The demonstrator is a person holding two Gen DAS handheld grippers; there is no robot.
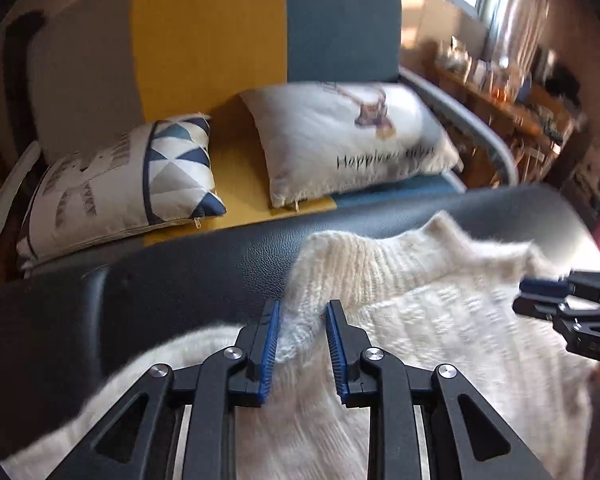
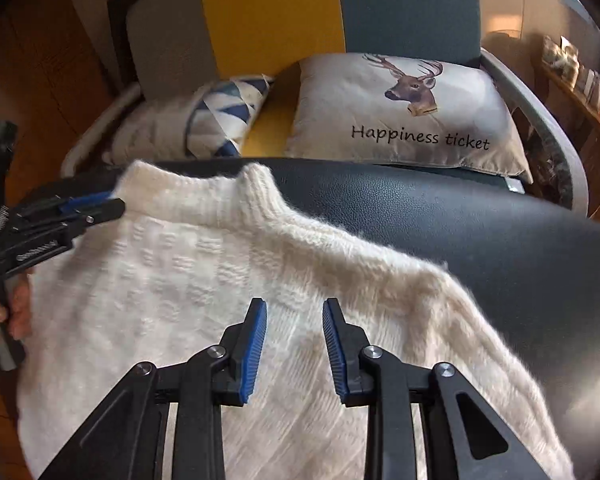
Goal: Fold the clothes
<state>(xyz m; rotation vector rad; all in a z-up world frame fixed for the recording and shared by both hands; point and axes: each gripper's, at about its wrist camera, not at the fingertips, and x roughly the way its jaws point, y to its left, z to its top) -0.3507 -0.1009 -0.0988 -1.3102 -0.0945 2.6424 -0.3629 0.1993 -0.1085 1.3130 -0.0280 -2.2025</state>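
White knit sweater (image 2: 204, 288) spread flat on dark padded desk (image 2: 480, 232), collar far side; soft, fuzzy, light, likely stretchy; left claw (image 1: 302, 340) and right claw (image 2: 294, 340) parted, empty, over shoulders; pinch shoulder seams.

Open left tool (image 1: 302, 308) over white sweater (image 1: 420, 320) on dark padded surface (image 1: 180, 276).

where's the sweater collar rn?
Collar lies at the sweater's far edge on the black pad, beside the left tongs, ahead-left of the right tongs.
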